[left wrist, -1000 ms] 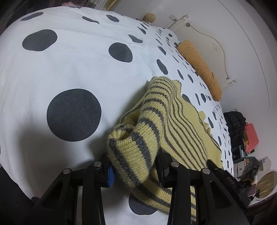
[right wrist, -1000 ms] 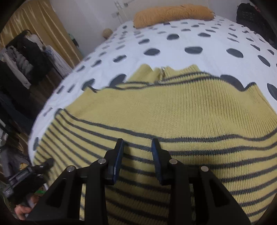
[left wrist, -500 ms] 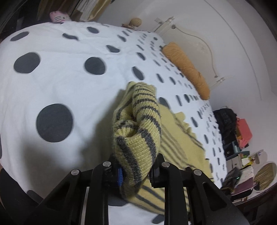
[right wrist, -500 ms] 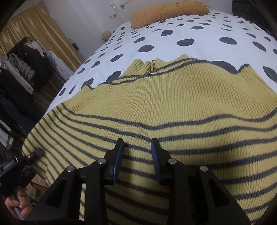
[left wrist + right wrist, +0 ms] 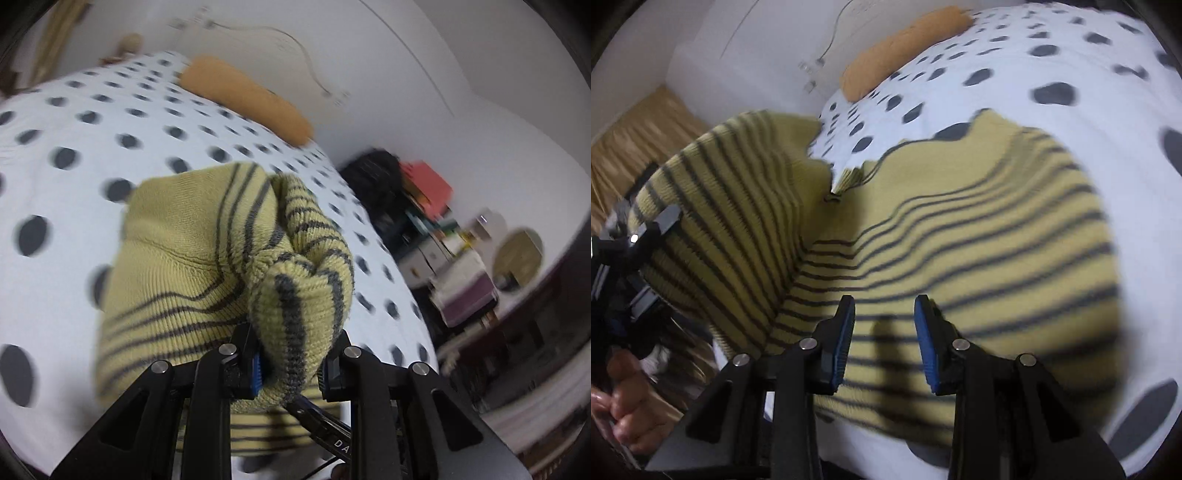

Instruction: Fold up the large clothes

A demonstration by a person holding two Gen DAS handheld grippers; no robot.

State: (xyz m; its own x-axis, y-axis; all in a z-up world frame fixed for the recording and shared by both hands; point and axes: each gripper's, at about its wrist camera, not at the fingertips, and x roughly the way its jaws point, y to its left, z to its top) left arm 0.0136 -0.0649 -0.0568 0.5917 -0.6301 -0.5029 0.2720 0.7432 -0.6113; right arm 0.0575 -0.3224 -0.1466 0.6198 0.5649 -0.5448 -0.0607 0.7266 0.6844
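- On the dotted white bedspread (image 5: 1052, 155) lies one yellow sweater (image 5: 979, 229) with grey stripes, its body spread flat.
- Left gripper (image 5: 291, 365): jaws have just closed and are clamped on a bunched cuff of the sweater, lifted above the bed; the cuff hides its fingertips.
- Right gripper (image 5: 884, 339): jaws apart above the striped knit, nothing between them.
- One orange bolster pillow (image 5: 247, 99) lies at the headboard.
- Motion blur smears both views; the cluttered shelf (image 5: 443, 229) is hard to make out.
- A hand (image 5: 628, 406) is cut off at the right view's edge.
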